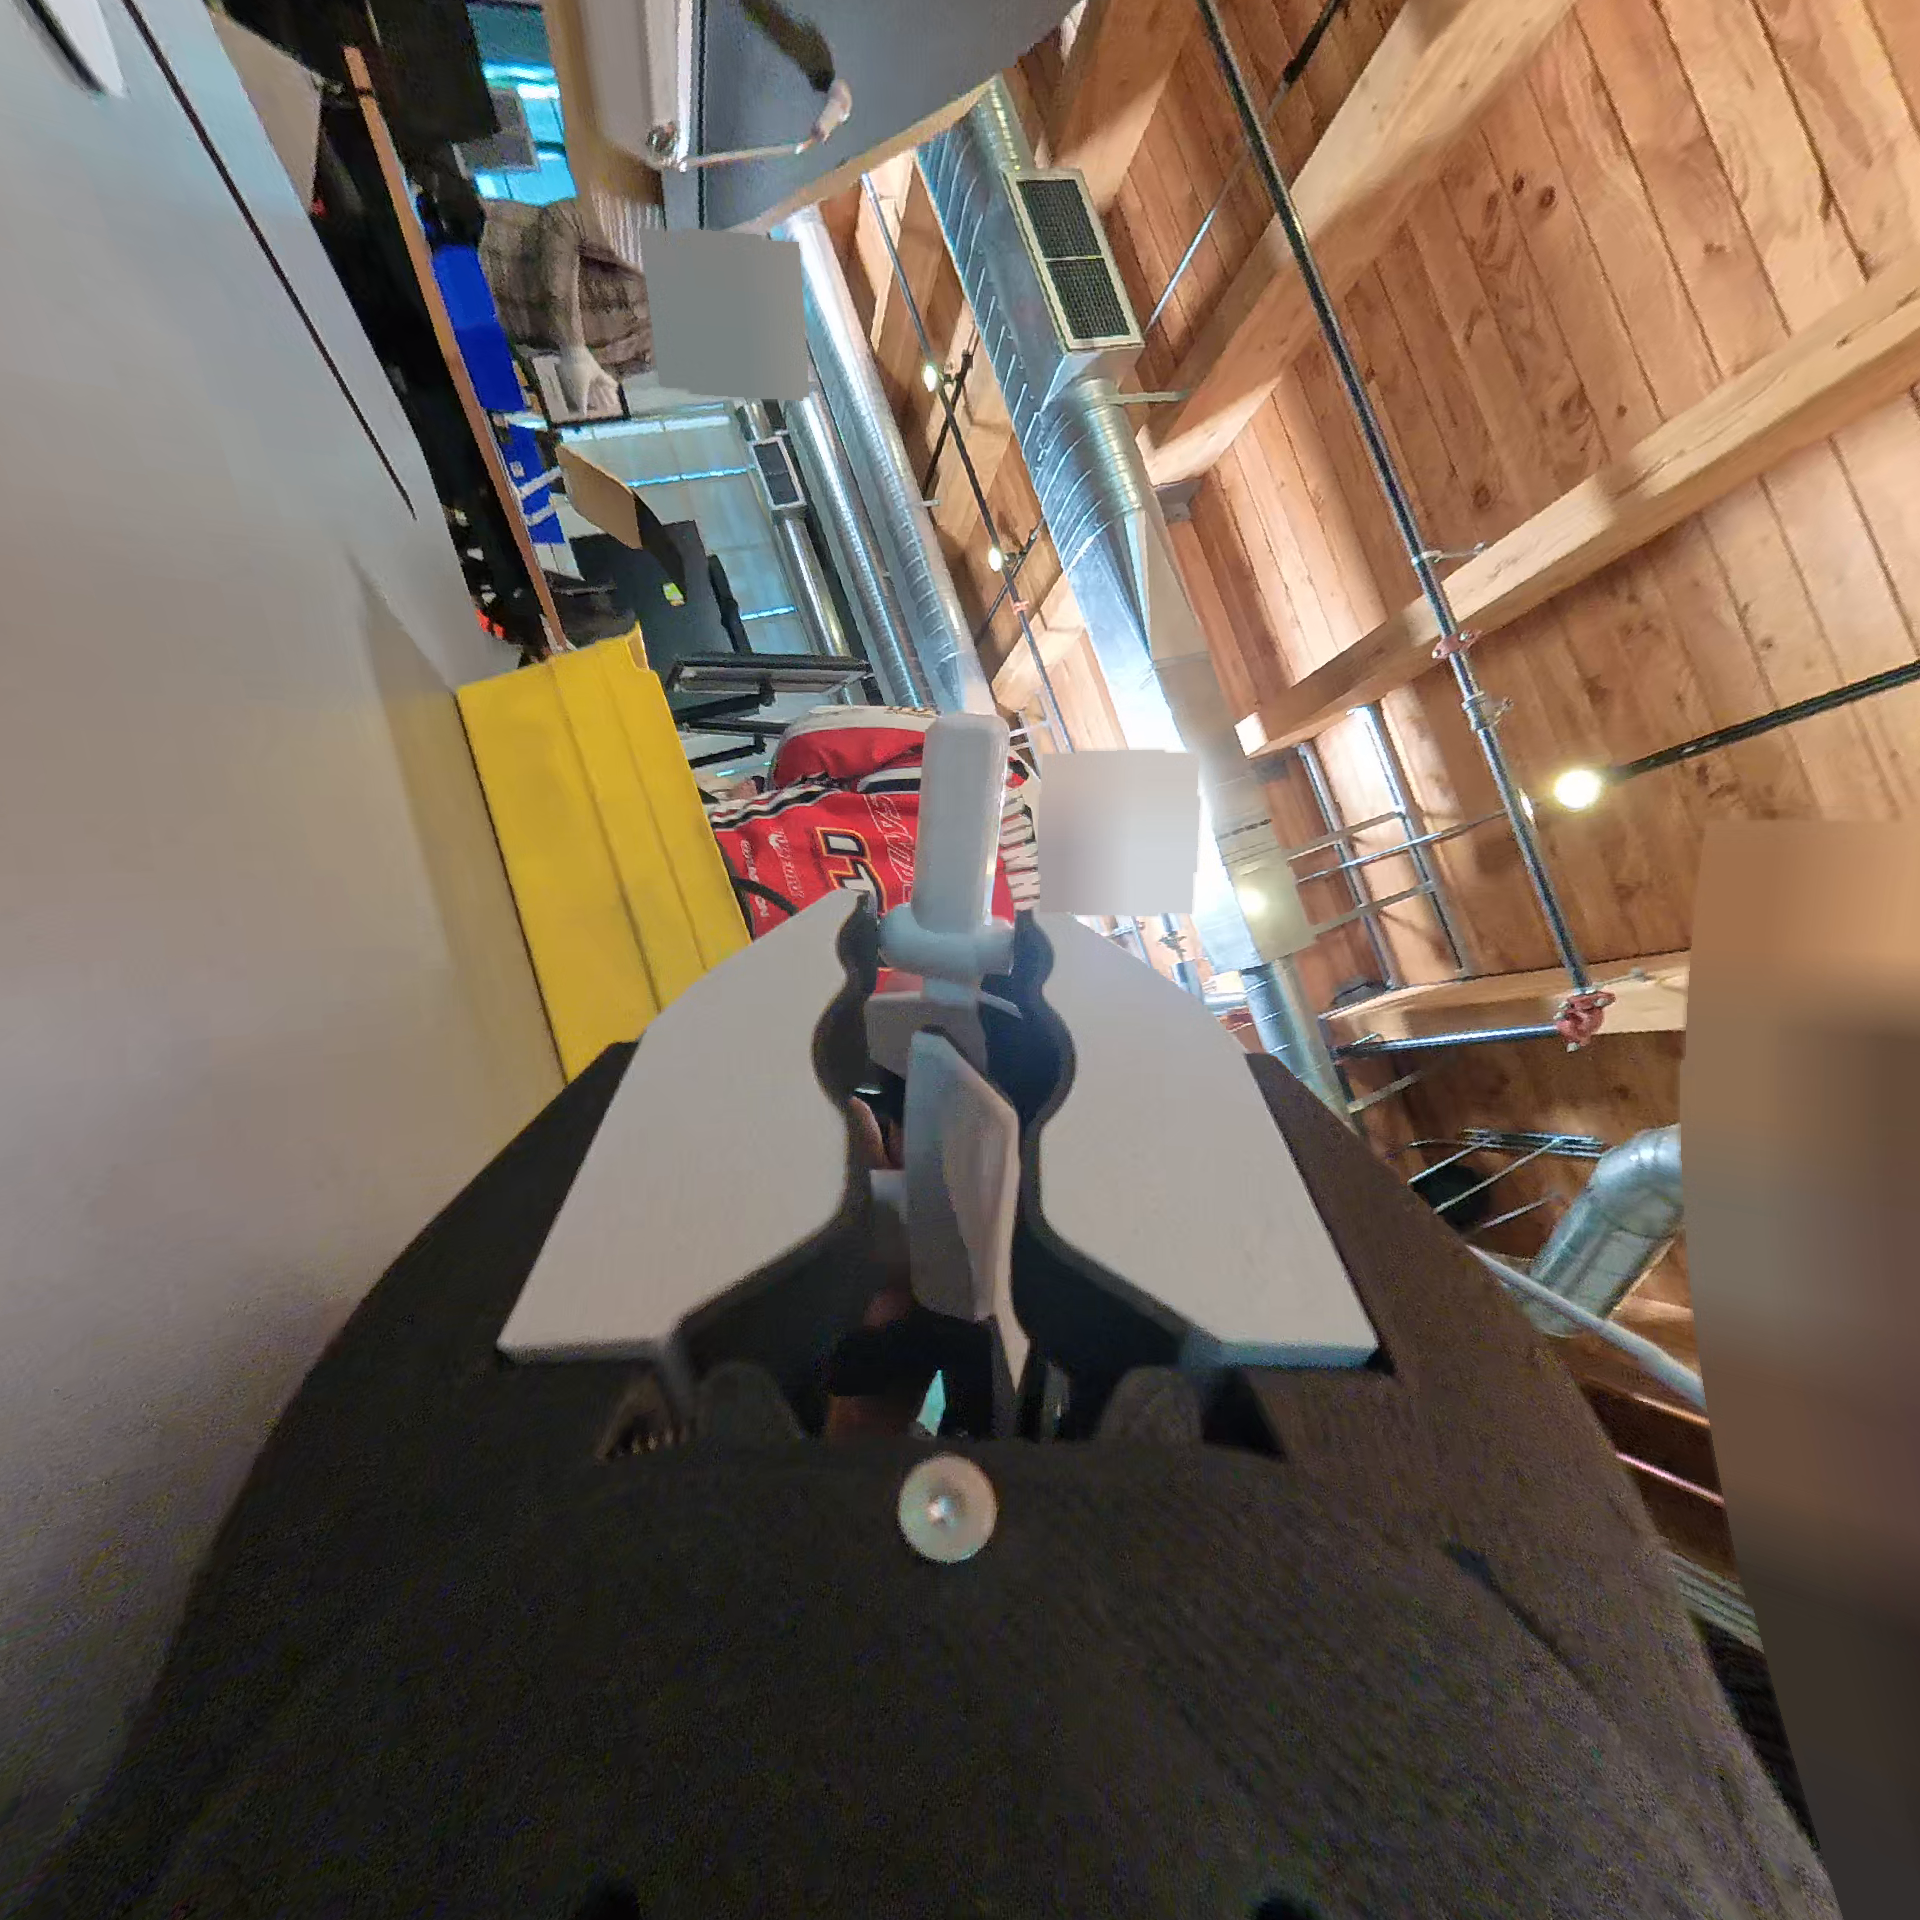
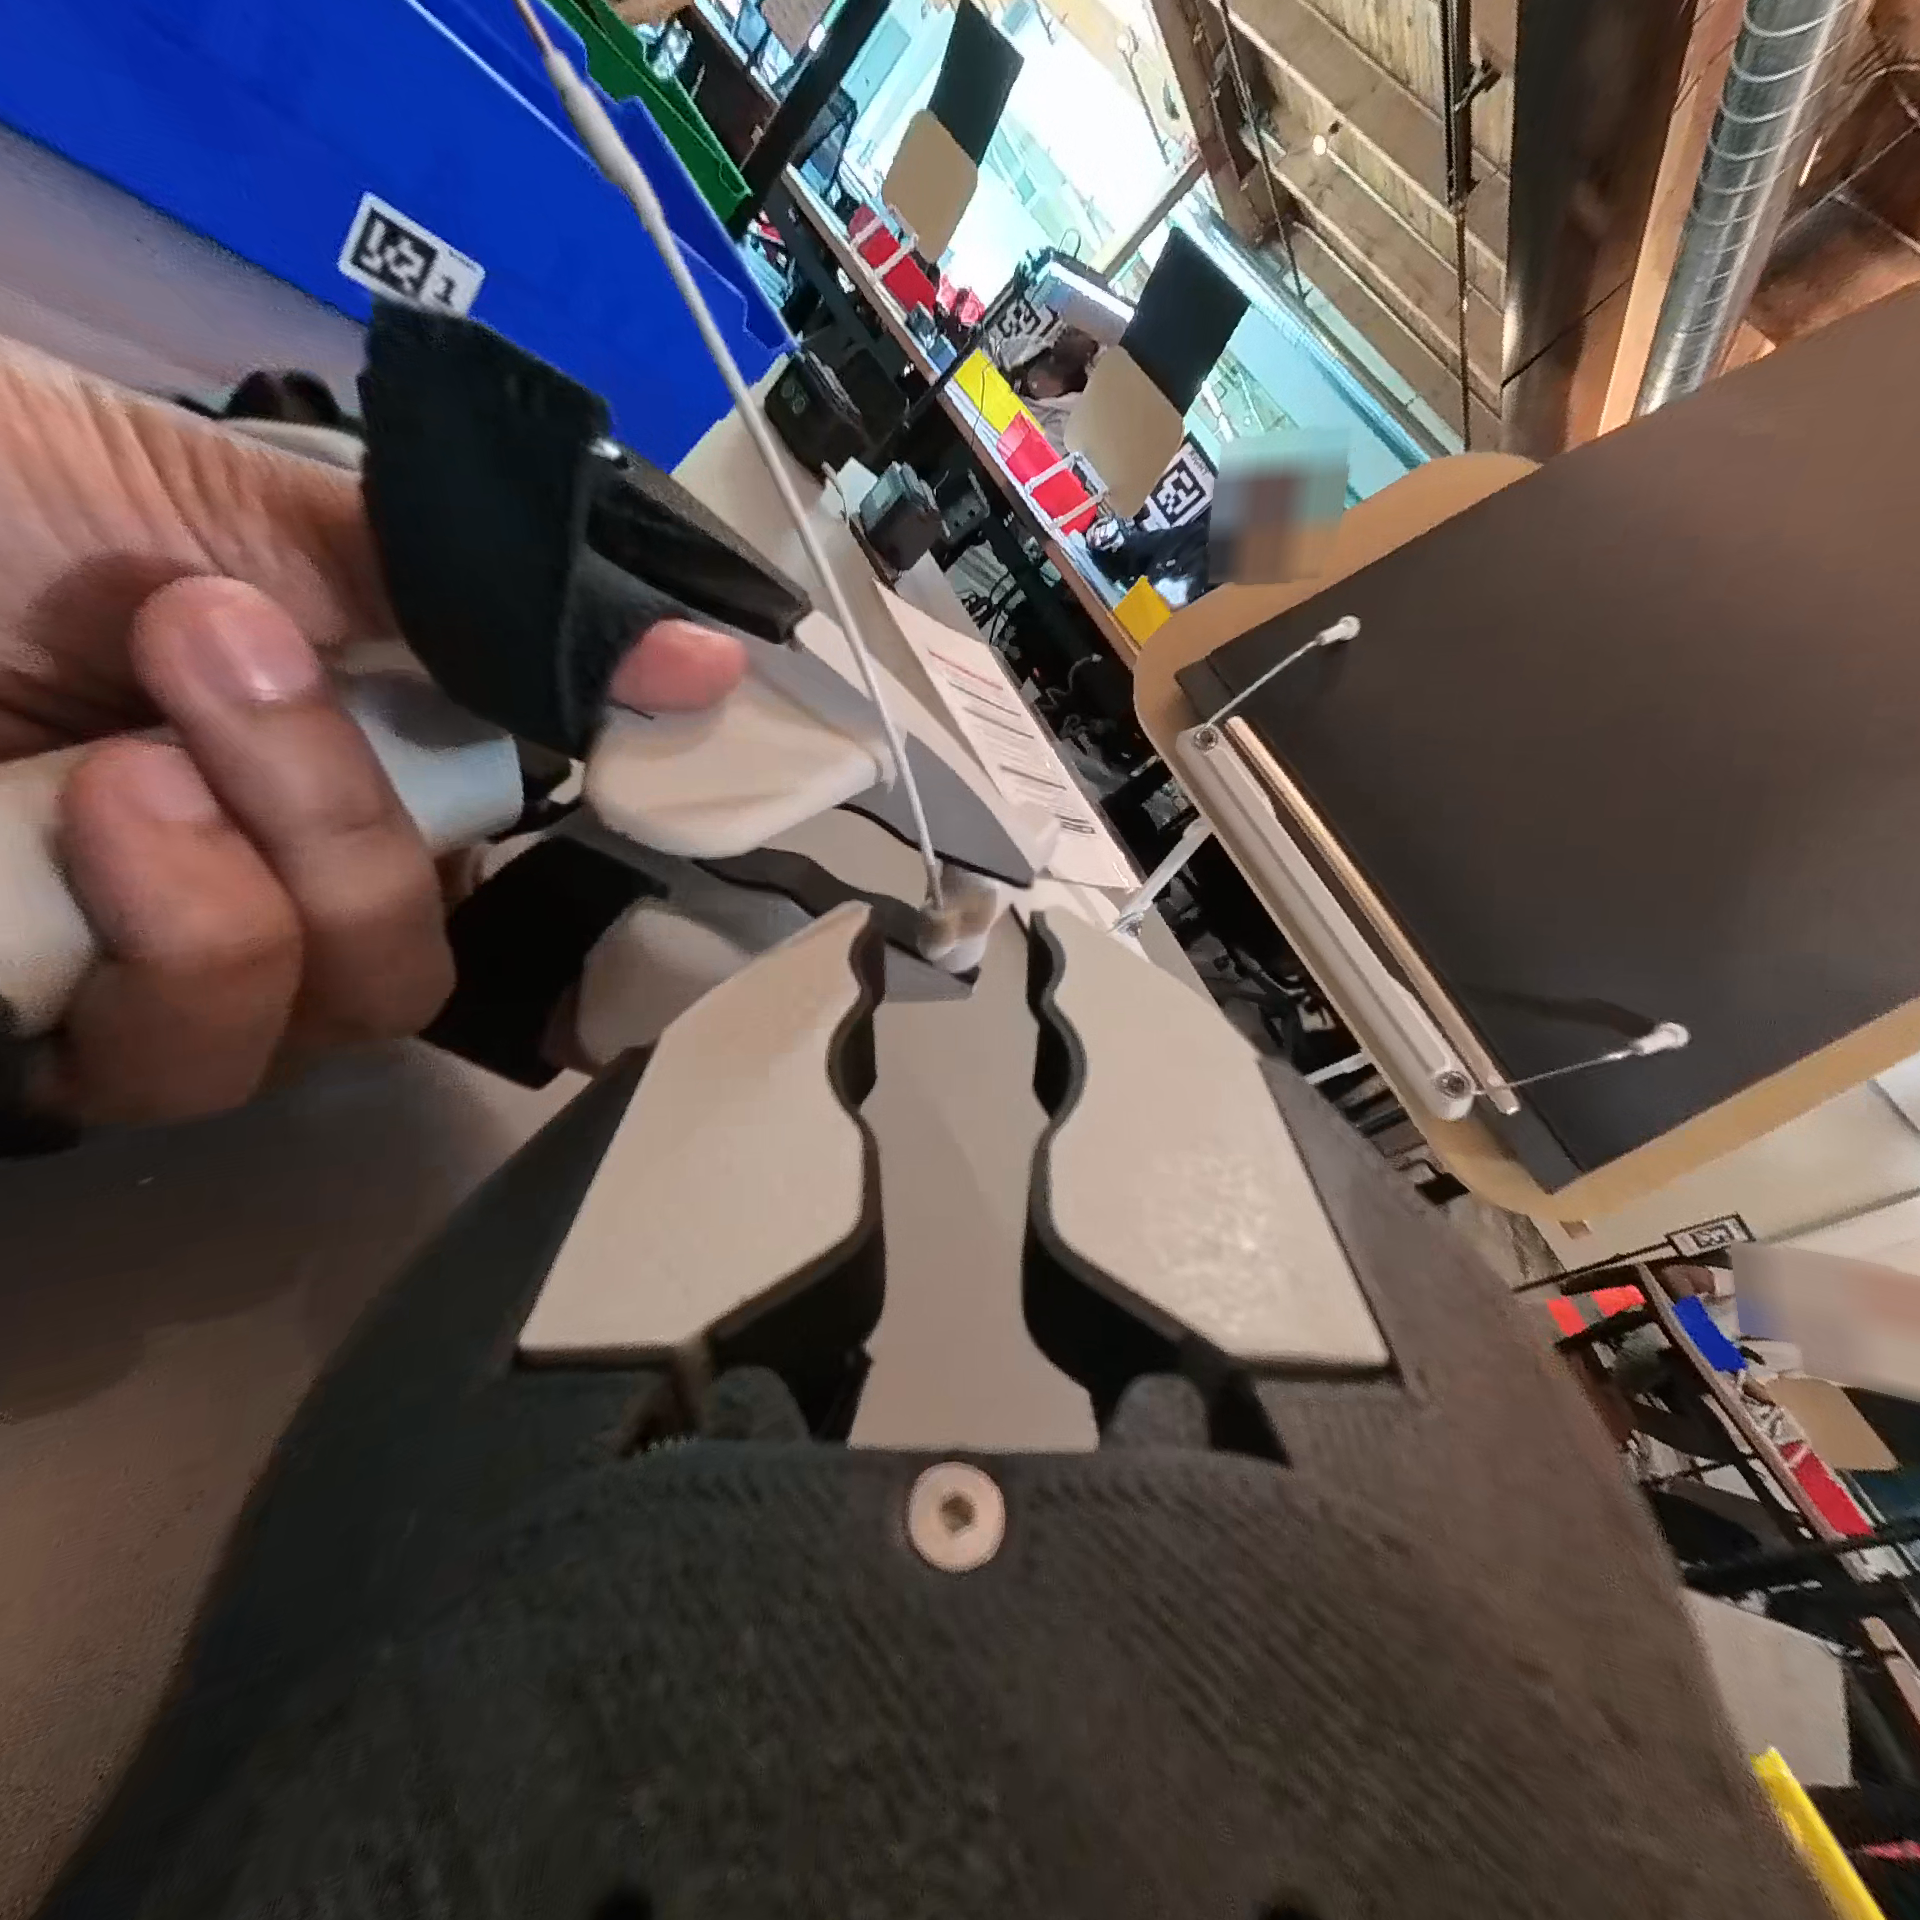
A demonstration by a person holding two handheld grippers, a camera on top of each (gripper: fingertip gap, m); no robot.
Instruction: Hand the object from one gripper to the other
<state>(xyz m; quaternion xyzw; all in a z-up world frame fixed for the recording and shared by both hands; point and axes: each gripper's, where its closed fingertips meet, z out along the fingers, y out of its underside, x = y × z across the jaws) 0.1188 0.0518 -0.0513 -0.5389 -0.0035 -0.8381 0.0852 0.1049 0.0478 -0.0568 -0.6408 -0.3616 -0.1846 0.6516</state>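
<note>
Left hand-held gripper (image 1: 943, 935): matte grey pads with wavy black inner edges clamped on a smooth pale-grey plastic object (image 1: 956, 862), a rounded stub with a collar poking past the tips and a flat blade running back between the fingers. Right hand-held gripper (image 2: 948, 930): same scalloped pads, standing apart with nothing between them. Just ahead of them a thin white cord (image 2: 717, 332) ends in a small pale plug, beside a bare hand (image 2: 197, 821) gripping the other tool's pale handle over the tabletop (image 2: 156, 291).
</note>
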